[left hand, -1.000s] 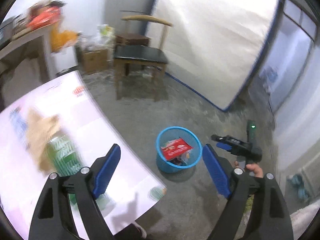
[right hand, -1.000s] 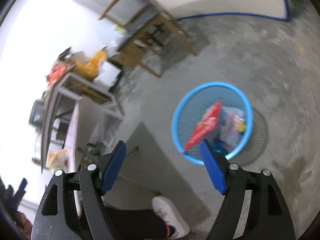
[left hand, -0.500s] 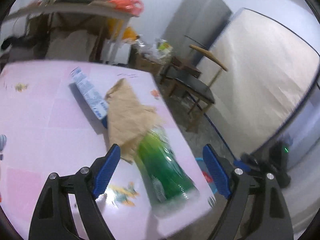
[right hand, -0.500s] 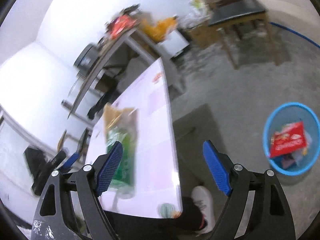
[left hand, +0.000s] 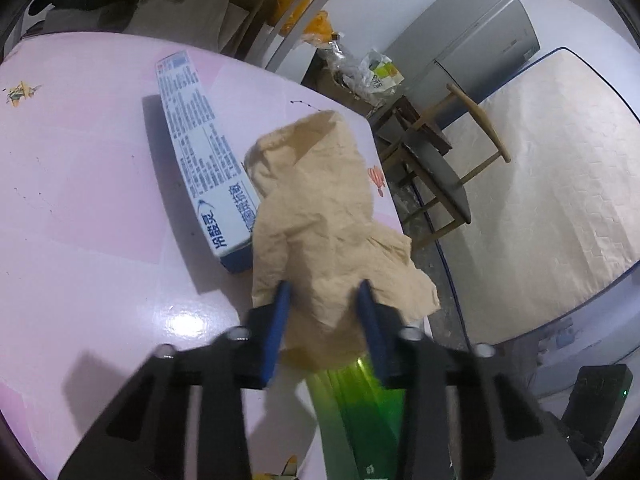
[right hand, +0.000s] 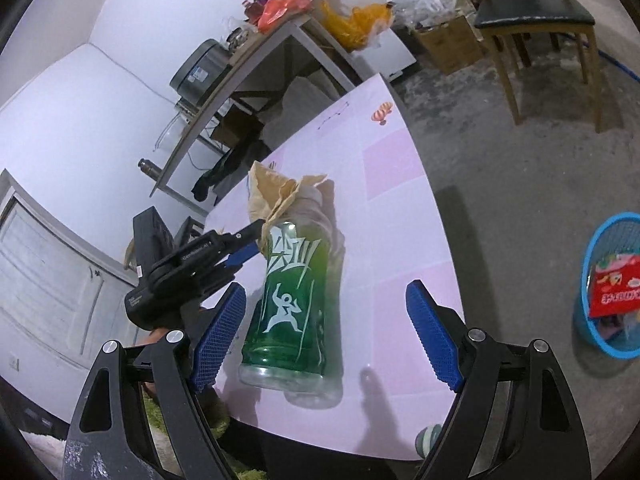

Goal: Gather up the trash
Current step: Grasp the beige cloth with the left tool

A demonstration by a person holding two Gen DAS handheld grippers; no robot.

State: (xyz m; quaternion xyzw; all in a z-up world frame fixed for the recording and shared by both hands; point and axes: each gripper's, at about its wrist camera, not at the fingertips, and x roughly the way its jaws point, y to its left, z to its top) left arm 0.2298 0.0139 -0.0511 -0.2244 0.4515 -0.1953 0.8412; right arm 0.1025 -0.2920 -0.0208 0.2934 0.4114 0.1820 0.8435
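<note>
A crumpled brown paper [left hand: 320,216] lies on the pink table [left hand: 80,200], over the neck of a green bottle [left hand: 360,408] lying on its side. My left gripper [left hand: 324,312] is closing its jaws, with the paper's near end pinched between the pads. In the right wrist view the bottle [right hand: 292,304] lies between the wide-apart fingers of my open right gripper [right hand: 326,294], which touch nothing. The left gripper [right hand: 256,240] reaches the paper [right hand: 276,196] from the left. A blue-and-white carton [left hand: 200,152] lies beside the paper.
A blue mesh basket [right hand: 592,332] holding a red packet [right hand: 612,292] stands on the concrete floor right of the table. A wooden chair [right hand: 536,16], a mattress [left hand: 540,184], a grey fridge [left hand: 476,44] and a cluttered bench [right hand: 280,40] stand beyond. A person's shoe [right hand: 428,440] shows below the table edge.
The left gripper swung from the floor basket to the table, came down over the paper and narrowed its jaws on it. The right gripper swung from the basket toward the bottle, staying open.
</note>
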